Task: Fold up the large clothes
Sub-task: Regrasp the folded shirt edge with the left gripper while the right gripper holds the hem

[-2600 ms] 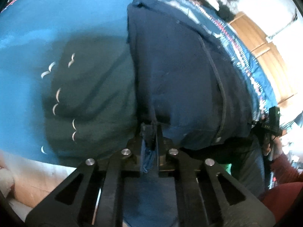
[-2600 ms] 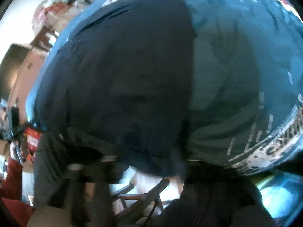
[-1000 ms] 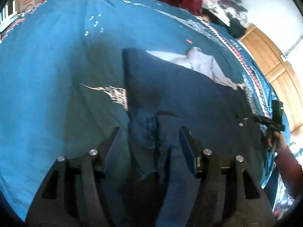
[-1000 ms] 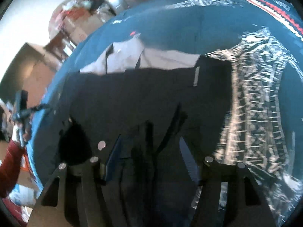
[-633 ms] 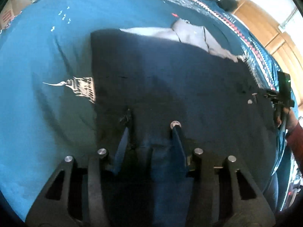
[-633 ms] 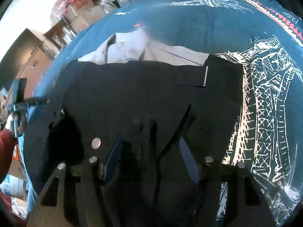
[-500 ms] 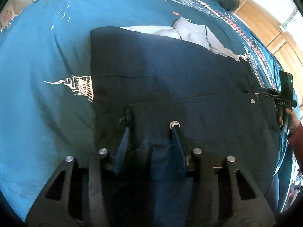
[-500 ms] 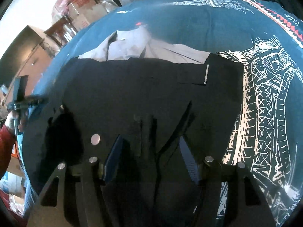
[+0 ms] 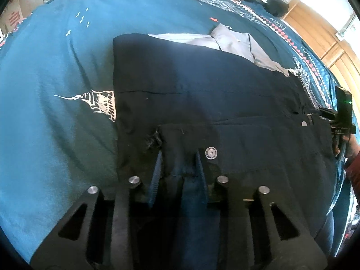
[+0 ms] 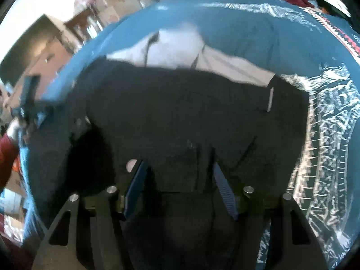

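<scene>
Dark navy trousers lie spread flat on a blue bedspread. My left gripper points down at their near edge, beside a metal snap button. Its jaws are closing around a small pleat of the dark cloth, and the ribbed pad faces still show bare. In the right wrist view, which is blurred, my right gripper stands open over the same trousers, with flat cloth between its fingers. Each view catches the other gripper at the trousers' far side, held in a hand with a red sleeve.
A folded grey shirt lies just beyond the trousers, partly under them. The bedspread carries a white tower print and a patterned border. Wooden cupboards stand at the right, cardboard boxes at the left.
The trousers, earlier held up in both grippers, now lie flat. The left jaws let go, spread wide, and have since narrowed around a pleat. The right view shifted slightly and is now blurred.
</scene>
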